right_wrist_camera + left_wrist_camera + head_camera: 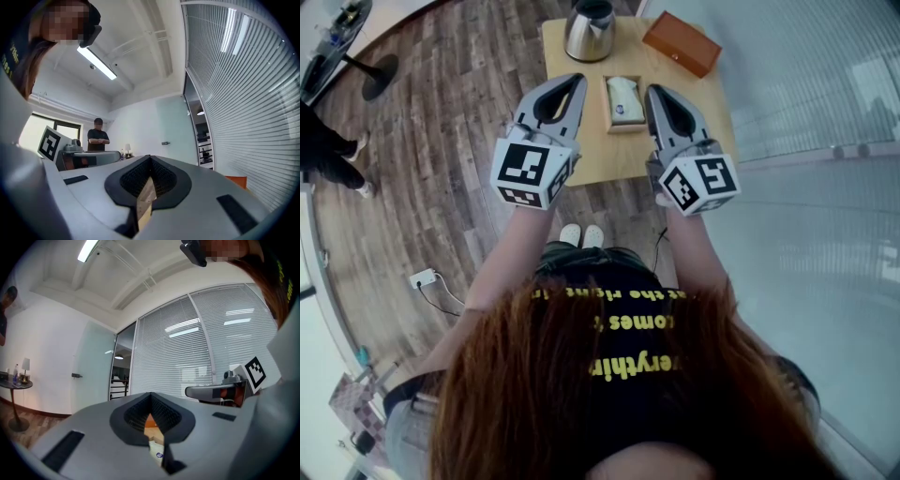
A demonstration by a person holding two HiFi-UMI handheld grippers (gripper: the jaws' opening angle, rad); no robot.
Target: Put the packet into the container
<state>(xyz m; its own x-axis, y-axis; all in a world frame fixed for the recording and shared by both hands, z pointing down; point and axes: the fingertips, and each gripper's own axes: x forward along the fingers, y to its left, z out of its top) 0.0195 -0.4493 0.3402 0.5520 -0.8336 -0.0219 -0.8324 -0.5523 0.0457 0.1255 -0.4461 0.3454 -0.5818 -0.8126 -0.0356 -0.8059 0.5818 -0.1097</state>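
In the head view, the left claw (578, 82) and the right claw (655, 92) hang side by side over the near edge of a small wooden counter (609, 157). Each has its tips drawn together and nothing in them. Between the two, at the middle of the counter, a white packet (623, 97) appears to lie inside a shallow tan container (625, 129). A metal kettle (590, 28) stands at the far edge and an orange box (682, 42) sits at the far right.

In the left gripper view, the left claw (151, 398) is closed with its tips meeting and no object between the pads. Through the slit below them a strip of counter and the white packet (157, 452) show.

In the right gripper view, the right claw (150, 161) is likewise fully closed and empty, and only pale wood shows through its slit. A person (97, 137) stands far off across the room.

Judging by this, the packet seems to be in the container already, so little or nothing is left to do, though the container's rim is too small to read surely.
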